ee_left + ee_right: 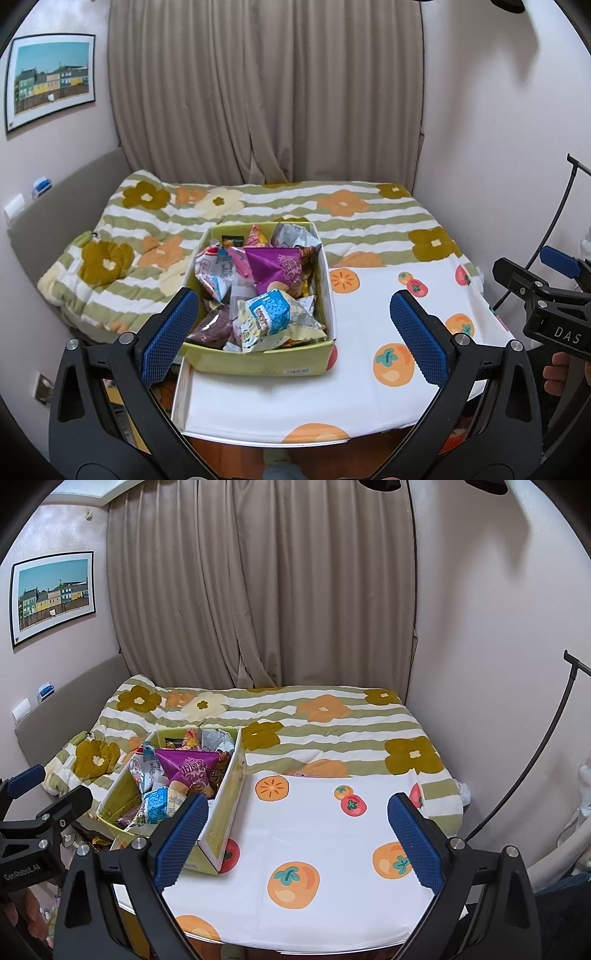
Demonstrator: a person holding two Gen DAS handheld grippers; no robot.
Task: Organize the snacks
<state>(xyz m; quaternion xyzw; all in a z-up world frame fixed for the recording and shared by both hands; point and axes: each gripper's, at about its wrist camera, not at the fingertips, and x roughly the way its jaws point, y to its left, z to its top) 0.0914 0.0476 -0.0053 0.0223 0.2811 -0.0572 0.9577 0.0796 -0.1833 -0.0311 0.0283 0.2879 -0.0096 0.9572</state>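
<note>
Fingers, left gripper (pixel 295 341): spread wide, nothing between the blue pads; the left pad (pixel 168 334) overlaps the near left corner of the box in view, contact not determinable.
Fingers, right gripper (pixel 297 836): spread wide, empty; they hover over the bare cloth to the right of the box.
Box (pixel 260 363): yellow-green cardboard, open top, standing upright on the tabletop at its left side; barcode label on the near wall.
Snacks (pixel 258 284): mixed packets piled loosely inside the box, filling it to the rim.
Purple packet (pixel 277 267): on top of the pile, toward the middle of the box.
Blue-and-white packet (pixel 273 317): at the near end of the box, resting against its near wall.
Tabletop (pixel 369 369): covered by a white cloth printed with orange fruit; surface right of the box carries no packets.
Bed (pixel 351 214): behind the box, with a green-striped flowered quilt.
Curtain (pixel 266 92): beige, closed, beyond the bed.
Picture (pixel 51 79): framed, on the wall left of the box.
</note>
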